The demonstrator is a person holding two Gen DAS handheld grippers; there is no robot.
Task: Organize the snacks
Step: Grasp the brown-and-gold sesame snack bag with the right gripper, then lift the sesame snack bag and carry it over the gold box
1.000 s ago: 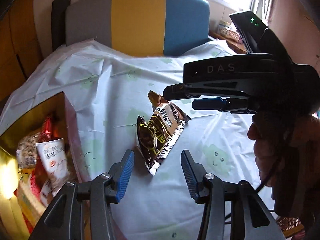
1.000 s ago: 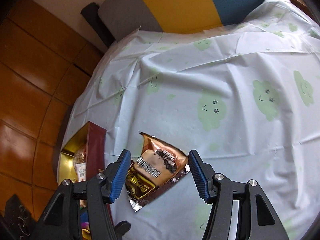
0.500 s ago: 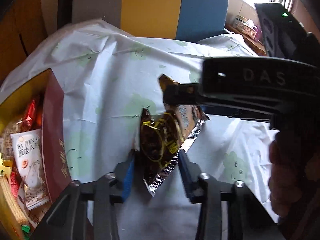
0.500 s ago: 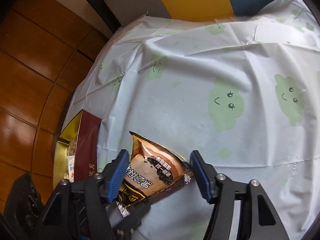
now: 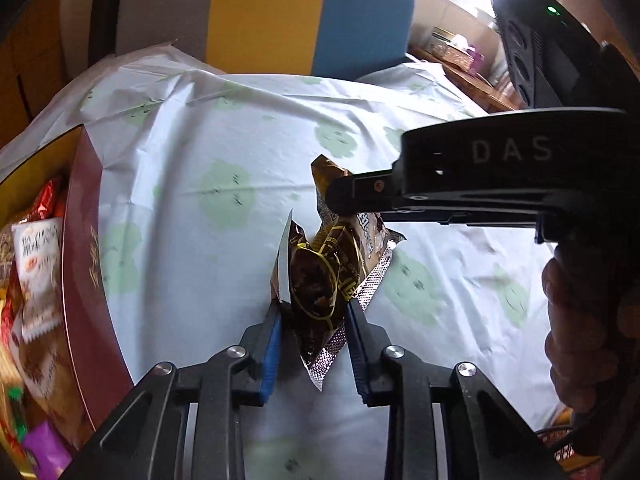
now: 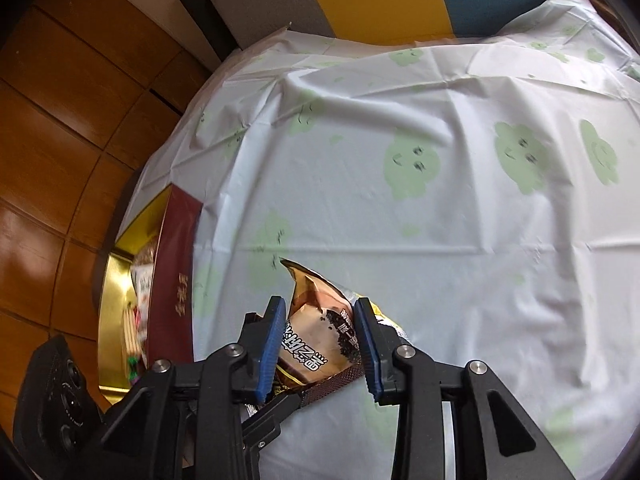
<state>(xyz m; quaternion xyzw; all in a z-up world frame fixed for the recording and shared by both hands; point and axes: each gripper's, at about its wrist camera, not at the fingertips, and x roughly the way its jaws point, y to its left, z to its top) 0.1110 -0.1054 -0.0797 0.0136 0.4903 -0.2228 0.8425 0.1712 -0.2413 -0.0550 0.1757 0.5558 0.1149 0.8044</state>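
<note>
Two snack packets overlap on the white tablecloth [image 5: 208, 152]. The dark brown packet with a gold ring [image 5: 316, 280] stands crumpled between the blue pads of my left gripper [image 5: 314, 306]. Its jaws are closing and both pads press on the packet. My right gripper [image 6: 320, 304] is shut on the bronze packet [image 6: 320, 340], which is buckled upward. In the left wrist view the right gripper's finger [image 5: 360, 196] crosses that bronze packet [image 5: 326, 170] from the right. To the left stands an open dark red box [image 5: 80, 260] with a gold inside, holding several snacks.
The red box [image 6: 176, 280] lies near the table's left edge, beside a wooden wall [image 6: 60, 120]. A grey, yellow and blue chair back [image 5: 260, 20] stands behind the table. A person's hand [image 5: 580, 320] holds the right gripper. The cloth [image 6: 440, 220] shows green cloud faces.
Both grippers' jaws have closed in from wide apart onto their packets. The packets have buckled and risen from lying flat. The left wrist view has drawn nearer to the red box.
</note>
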